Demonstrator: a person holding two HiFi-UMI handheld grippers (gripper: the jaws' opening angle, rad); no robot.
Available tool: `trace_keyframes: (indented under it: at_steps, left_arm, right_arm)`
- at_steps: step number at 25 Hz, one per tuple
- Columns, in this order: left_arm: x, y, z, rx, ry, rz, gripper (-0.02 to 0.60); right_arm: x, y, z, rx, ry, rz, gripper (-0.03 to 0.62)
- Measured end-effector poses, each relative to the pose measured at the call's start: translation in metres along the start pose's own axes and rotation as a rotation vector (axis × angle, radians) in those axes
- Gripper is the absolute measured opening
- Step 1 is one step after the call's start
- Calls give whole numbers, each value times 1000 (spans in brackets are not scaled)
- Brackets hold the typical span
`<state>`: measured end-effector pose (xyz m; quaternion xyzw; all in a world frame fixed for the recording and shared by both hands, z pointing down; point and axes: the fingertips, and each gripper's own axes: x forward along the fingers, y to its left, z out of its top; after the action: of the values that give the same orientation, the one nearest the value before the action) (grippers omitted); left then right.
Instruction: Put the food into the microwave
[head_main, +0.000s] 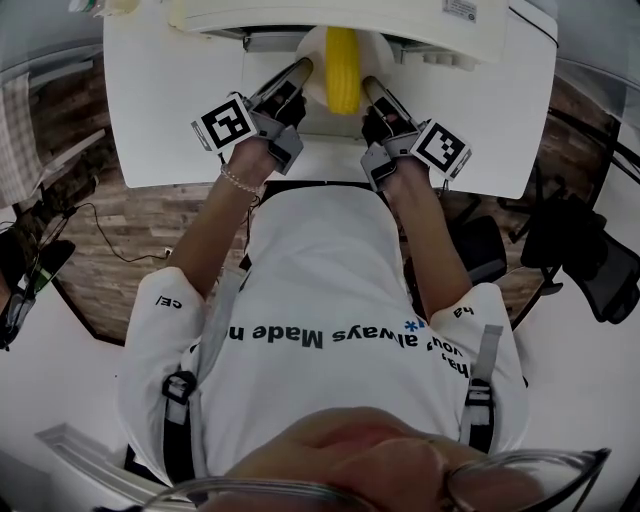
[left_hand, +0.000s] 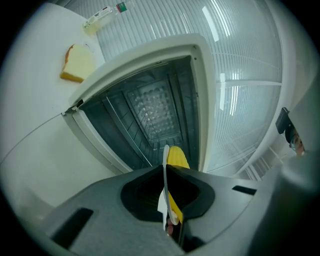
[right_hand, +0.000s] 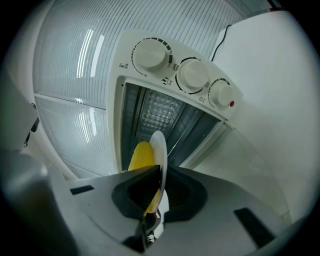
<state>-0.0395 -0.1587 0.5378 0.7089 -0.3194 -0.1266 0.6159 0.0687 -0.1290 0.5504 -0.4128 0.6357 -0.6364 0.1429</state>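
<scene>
A yellow corn cob (head_main: 343, 55) lies on a white plate (head_main: 318, 80) at the mouth of the open microwave (head_main: 350, 15). My left gripper (head_main: 300, 72) is shut on the plate's left rim and my right gripper (head_main: 372, 88) on its right rim. In the left gripper view the plate (left_hand: 165, 165) shows edge-on between the left gripper (left_hand: 166, 172) jaws, with the corn (left_hand: 177, 158) beyond and the dark cavity (left_hand: 150, 115) ahead. The right gripper view shows the right gripper (right_hand: 159, 172) shut on the plate (right_hand: 159, 147), the corn (right_hand: 141, 156) to its left, and the cavity (right_hand: 161, 116).
The microwave stands on a white table (head_main: 150, 110) and has three knobs (right_hand: 194, 74) beside its opening. A ribbed glassy panel (left_hand: 240, 75), apparently the open door, lies next to the cavity. A bread slice (left_hand: 77, 63) and a small tube (left_hand: 102, 15) rest on the white surface beyond.
</scene>
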Motion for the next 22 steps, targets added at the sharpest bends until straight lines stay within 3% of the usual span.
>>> trace_keyframes:
  at_steps: [22]
  left_arm:
    - [32,44,25,32,19,25,20]
  right_arm:
    - [43,-28,19,-27,-22,-21,23]
